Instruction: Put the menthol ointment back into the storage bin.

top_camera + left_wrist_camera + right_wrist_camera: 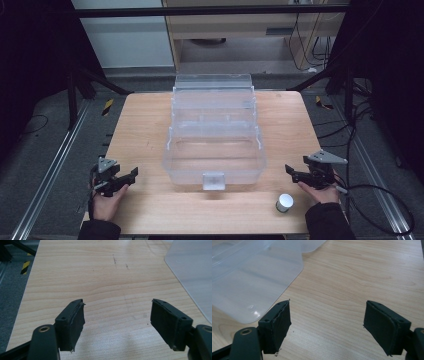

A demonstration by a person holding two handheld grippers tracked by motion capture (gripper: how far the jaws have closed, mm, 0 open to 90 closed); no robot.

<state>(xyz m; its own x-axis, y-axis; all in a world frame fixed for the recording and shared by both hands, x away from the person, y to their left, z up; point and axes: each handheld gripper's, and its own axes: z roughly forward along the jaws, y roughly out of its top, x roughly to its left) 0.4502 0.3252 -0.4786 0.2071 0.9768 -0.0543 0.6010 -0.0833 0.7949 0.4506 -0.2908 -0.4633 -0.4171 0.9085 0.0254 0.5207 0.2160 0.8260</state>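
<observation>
- The left gripper (131, 176) is held low over the near left corner of the wooden table (145, 130), in the person's left hand (105, 200). A grey three-cornered plate sits on top of it.
- In the left gripper view its two black jaws stand wide apart, and between them there is nothing but bare wood. The left gripper (117, 312) holds nothing.
- Ahead of this gripper and to its right, the rounded corner of the clear plastic box (192, 272) lies on the table, apart from the jaws.
- The clear plastic box (215, 135) stands in the middle of the table, between the two grippers and a bit farther from the person than both. Its lid is open and leans back on the far side, and I see a small latch at the middle of its near wall. The inside looks empty, but the plastic is transparent, so I cannot be fully sure.
- A small white cylinder (284, 202) stands upright on the table, just beside the right gripper, on its inner side and a little nearer to the person.
- The right gripper (290, 171) is held in the person's right hand (320, 192) near the right edge of the table, pointing toward the box.
- In the right gripper view its jaws are also spread wide, with only wood between them. The right gripper (327, 312) grips nothing.
- The box's lower corner (249, 290) lies ahead and to the left of these jaws, near the left jaw; I cannot tell if it touches.
</observation>
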